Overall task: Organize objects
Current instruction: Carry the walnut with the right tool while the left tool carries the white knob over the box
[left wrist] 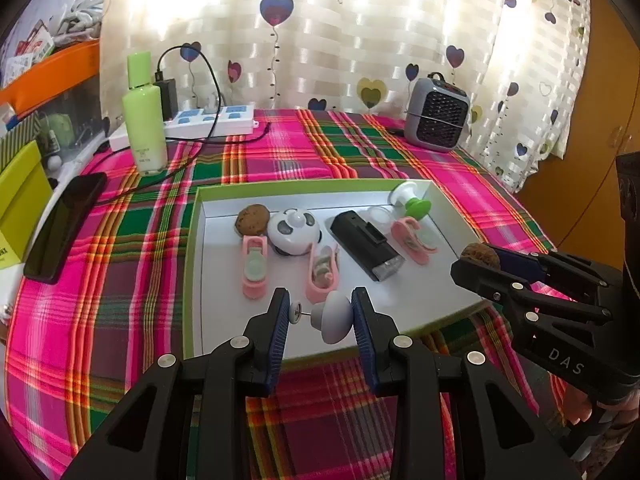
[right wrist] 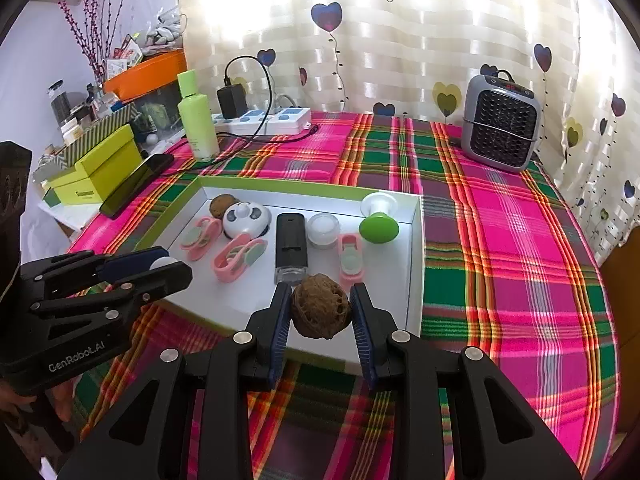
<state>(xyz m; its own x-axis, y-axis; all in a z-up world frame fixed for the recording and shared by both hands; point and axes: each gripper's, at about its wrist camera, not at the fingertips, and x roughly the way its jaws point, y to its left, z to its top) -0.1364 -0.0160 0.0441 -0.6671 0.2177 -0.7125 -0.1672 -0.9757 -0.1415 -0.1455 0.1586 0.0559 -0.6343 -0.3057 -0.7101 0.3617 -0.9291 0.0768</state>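
your left gripper (left wrist: pixel 320 312) clamped on the white knob (left wrist: pixel 334 318) | your right gripper (right wrist: pixel 320 312) pinching a walnut (right wrist: pixel 320 310) | both just over the tray (left wrist: pixel 192 280) near edge, second walnut (left wrist: pixel 252 220) sits in its far-left corner

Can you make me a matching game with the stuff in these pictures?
Things:
1. walnut
2. white mushroom-shaped piece
3. green mushroom-shaped piece
4. green bottle

Places:
A. standing on the tablecloth, outside the box
B. in the right gripper
C. in the left gripper
D. lying in the white box

Pairs: 1-B, 2-C, 3-D, 4-A
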